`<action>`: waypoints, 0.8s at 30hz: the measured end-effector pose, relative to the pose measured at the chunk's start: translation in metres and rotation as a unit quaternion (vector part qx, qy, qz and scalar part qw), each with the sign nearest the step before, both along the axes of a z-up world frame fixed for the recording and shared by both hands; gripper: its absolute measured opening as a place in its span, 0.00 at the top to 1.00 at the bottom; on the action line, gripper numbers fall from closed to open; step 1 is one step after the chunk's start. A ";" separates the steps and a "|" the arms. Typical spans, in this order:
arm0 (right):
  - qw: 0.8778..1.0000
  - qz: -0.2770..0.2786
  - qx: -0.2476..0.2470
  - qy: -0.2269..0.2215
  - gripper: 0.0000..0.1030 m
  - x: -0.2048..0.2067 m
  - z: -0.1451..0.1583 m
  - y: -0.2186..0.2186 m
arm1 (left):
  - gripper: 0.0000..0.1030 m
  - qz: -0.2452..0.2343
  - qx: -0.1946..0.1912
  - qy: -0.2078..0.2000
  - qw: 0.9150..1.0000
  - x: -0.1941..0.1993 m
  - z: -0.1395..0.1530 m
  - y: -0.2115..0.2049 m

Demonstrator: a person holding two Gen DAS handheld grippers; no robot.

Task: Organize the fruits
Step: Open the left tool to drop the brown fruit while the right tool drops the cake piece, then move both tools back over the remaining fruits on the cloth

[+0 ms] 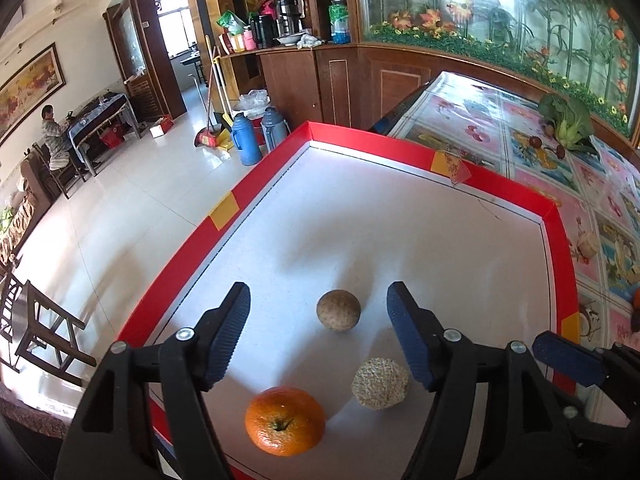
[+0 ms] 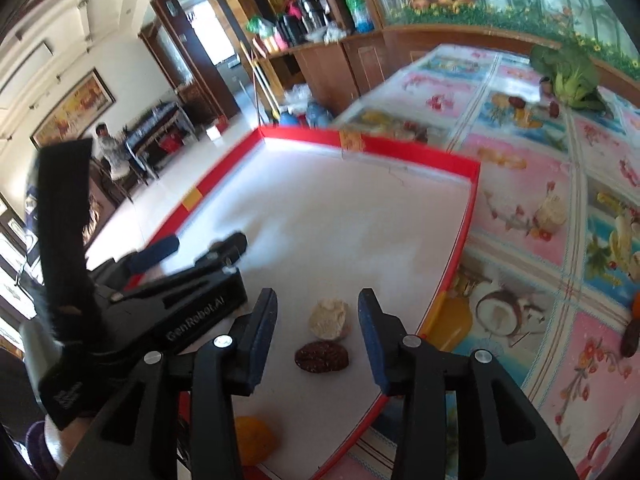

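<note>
Hovering my left gripper (image 1: 318, 332) wide open over the red-rimmed tray (image 1: 404, 156), brown fruit (image 1: 338, 310) between its fingers untouched; right gripper (image 2: 317, 330) partly open, gripping nothing, above the date (image 2: 322, 356).

A red-rimmed white tray (image 1: 472, 176) sits on the desk (image 1: 532, 152) at its left edge; leafy greens (image 1: 568, 120) lie near its far edge.
</note>
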State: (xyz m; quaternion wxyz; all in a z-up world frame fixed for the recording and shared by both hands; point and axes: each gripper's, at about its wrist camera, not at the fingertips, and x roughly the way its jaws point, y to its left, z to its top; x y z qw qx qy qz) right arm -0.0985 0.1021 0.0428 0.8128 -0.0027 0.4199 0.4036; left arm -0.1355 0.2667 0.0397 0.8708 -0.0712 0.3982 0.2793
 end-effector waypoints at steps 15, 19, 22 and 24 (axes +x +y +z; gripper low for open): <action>0.998 -0.055 0.028 -0.022 0.54 0.019 0.021 -0.035 | 0.18 -0.010 0.019 -0.011 1.000 -0.001 0.019 -0.021; 0.995 -0.086 0.040 -0.021 0.53 0.032 0.027 -0.062 | 0.16 -0.035 0.031 -0.014 0.999 0.002 0.028 -0.040; 0.992 -0.115 0.047 -0.020 0.53 0.042 0.030 -0.086 | 0.14 -0.062 0.039 -0.017 0.997 0.005 0.035 -0.061; 0.990 -0.130 0.050 -0.018 0.53 0.046 0.031 -0.102 | 0.13 -0.078 0.045 -0.018 0.996 0.008 0.038 -0.075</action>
